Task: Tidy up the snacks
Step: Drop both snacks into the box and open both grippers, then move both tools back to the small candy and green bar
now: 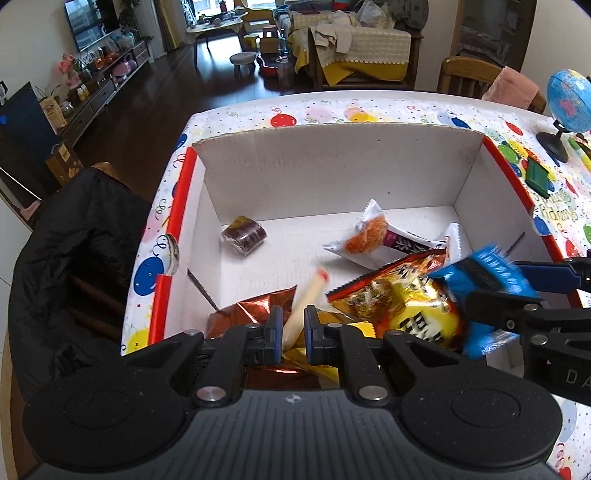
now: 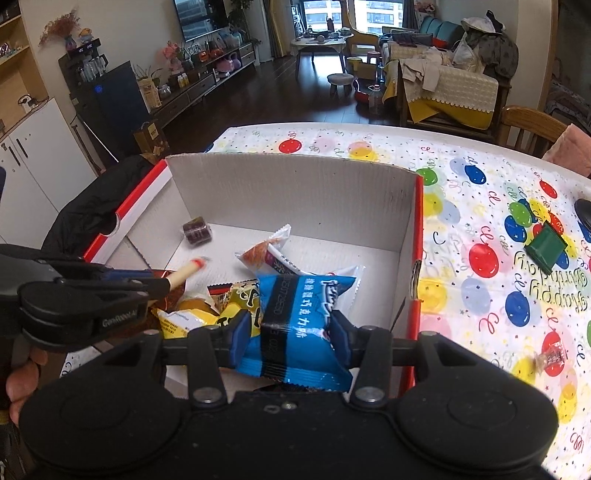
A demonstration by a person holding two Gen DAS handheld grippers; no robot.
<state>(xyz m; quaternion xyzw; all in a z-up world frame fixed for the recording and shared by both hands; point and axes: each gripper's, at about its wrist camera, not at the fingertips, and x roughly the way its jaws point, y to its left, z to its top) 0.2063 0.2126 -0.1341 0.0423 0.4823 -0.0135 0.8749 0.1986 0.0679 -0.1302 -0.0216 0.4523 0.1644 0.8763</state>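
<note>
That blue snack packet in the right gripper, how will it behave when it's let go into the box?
The blue snack packet looks puffy and soft: it bulges between the right gripper's pads, so probably light. Its glossy film may slide. It should flop flat in the cardboard box, not roll.

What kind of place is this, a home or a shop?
Most likely a home, an open living and dining room. Beyond the table with its balloon-print cloth stand a wall television, a sofa draped with covers and clothes, and a low coffee table.

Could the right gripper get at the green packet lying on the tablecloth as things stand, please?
Probably not yet: the right gripper is shut on the blue snack packet over the cardboard box. The green packet lies unobstructed on the tablecloth beyond the box's right wall.
</note>
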